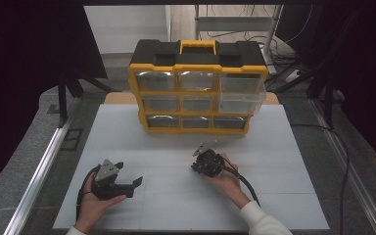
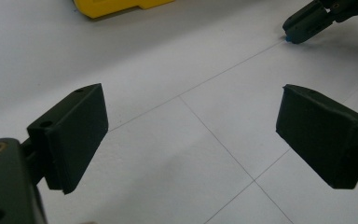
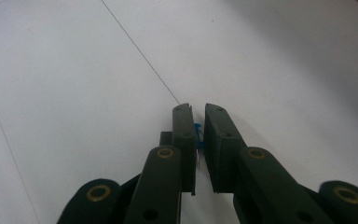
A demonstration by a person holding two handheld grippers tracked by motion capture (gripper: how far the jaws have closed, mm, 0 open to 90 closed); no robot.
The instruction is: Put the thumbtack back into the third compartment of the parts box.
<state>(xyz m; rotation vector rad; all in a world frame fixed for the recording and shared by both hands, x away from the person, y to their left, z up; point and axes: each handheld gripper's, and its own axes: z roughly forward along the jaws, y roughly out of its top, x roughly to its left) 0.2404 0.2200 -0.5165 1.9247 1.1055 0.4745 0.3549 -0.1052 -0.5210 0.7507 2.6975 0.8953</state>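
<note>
My right gripper (image 1: pixel 195 167) rests low over the white table (image 1: pixel 274 161), right of centre, in a person's hand. Its jaws are shut on a small blue object (image 3: pixel 197 134) pinched between the pads; what it is I cannot tell. In the left gripper view this right gripper (image 2: pixel 290 36) lies at the top right, with a speck of blue at its tip. My left gripper (image 1: pixel 129 173) sits near the front left of the table, held in the other hand. Its black fingers (image 2: pixel 74 135) stand wide apart with nothing between them.
A yellow and black drawer organizer (image 1: pixel 198 93) with clear drawers stands at the back of the table. A drawer on its right side (image 1: pixel 242 100) sticks out. Its yellow corner (image 2: pixel 112 5) shows at the top of the left gripper view. Metal rails run along both table sides.
</note>
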